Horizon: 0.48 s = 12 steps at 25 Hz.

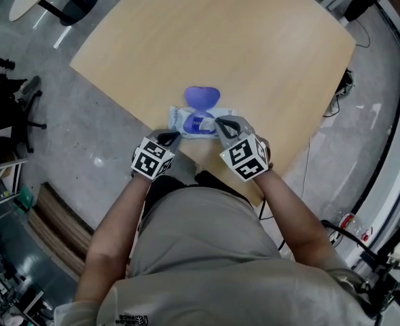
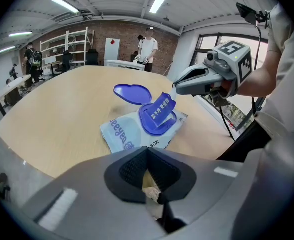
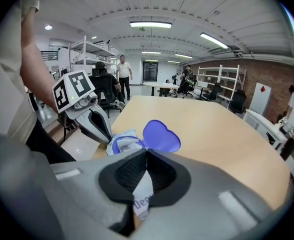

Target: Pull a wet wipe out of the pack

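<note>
The wipe pack lay near the front edge of the wooden table, its purple lid flipped open and lying flat on the table's far side. The head view placed the left gripper at the pack's near left corner and the right gripper over its right end, but showed nothing of what either held. The left gripper view supplied this: a blue printed strip rose from the pack's opening, its upper end pinched in the right gripper's closed tips. The right gripper view confirmed those jaws pressed together, with a white slip bearing blue lettering in the hollow behind the tips. The left jaws were seen closed tip to tip; whether they nipped the pack's edge could not be established, as the jaws hid that edge.
</note>
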Each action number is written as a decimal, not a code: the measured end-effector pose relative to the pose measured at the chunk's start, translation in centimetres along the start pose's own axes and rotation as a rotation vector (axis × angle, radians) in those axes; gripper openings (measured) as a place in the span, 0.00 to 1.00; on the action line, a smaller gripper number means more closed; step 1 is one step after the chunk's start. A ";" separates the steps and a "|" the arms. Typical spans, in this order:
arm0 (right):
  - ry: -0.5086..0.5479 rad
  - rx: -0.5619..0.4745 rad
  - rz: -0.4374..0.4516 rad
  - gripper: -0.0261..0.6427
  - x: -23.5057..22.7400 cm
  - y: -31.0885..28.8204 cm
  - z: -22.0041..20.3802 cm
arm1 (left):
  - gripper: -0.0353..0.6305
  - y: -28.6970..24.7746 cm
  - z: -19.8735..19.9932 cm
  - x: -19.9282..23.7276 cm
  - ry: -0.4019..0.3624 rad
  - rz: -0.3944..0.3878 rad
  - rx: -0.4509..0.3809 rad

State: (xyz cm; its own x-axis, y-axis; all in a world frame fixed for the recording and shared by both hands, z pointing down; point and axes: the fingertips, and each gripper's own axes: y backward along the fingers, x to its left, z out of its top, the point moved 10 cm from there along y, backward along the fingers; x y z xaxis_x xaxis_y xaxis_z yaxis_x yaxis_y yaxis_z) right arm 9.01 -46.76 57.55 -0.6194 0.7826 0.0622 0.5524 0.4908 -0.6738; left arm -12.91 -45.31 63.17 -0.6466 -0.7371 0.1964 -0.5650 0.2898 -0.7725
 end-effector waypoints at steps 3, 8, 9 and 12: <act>-0.006 -0.009 -0.014 0.05 -0.5 0.5 0.4 | 0.06 -0.1 0.1 0.1 0.000 0.000 0.000; -0.017 -0.023 -0.036 0.05 -1.3 1.4 0.7 | 0.06 -0.3 0.3 0.1 -0.002 0.001 0.004; -0.021 -0.028 -0.041 0.04 -1.4 1.6 0.7 | 0.06 -0.3 0.3 0.0 -0.002 0.001 0.005; -0.032 -0.044 -0.058 0.04 -2.0 2.1 0.7 | 0.06 -0.5 0.4 -0.1 -0.001 0.002 0.008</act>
State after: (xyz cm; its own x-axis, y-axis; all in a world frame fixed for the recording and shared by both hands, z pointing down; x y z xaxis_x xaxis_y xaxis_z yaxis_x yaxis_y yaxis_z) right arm 11.00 -47.57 55.47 -0.6685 0.7398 0.0762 0.5387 0.5523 -0.6363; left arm -12.37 -45.67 63.34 -0.6469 -0.7375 0.1942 -0.5598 0.2863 -0.7776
